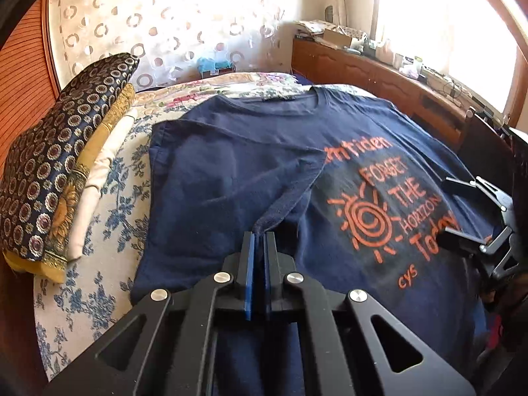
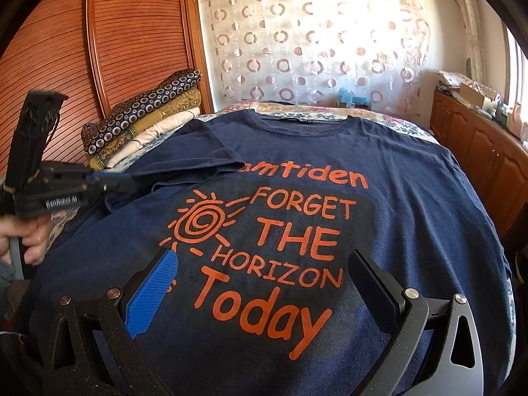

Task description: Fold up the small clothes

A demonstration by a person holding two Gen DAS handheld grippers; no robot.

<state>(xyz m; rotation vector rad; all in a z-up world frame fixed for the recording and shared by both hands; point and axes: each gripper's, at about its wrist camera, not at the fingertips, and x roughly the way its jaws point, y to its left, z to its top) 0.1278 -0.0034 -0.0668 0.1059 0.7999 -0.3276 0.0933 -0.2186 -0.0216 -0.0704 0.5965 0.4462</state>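
A navy T-shirt (image 2: 412,198) with orange print lies face up on the bed; it also shows in the left wrist view (image 1: 231,171). Its left sleeve (image 1: 283,198) is folded in over the chest. My left gripper (image 1: 259,236) is shut on the sleeve's edge, also seen in the right wrist view (image 2: 138,178). My right gripper (image 2: 260,264) is open and empty, hovering over the lower print; it shows at the right in the left wrist view (image 1: 452,204).
The shirt lies on a floral bedspread (image 1: 109,198). A stack of folded patterned cloths (image 1: 56,171) sits at the bed's left by a wooden louvred wardrobe (image 2: 99,49). A wooden cabinet (image 2: 478,151) with clutter runs along the right. A curtain (image 2: 313,43) hangs behind.
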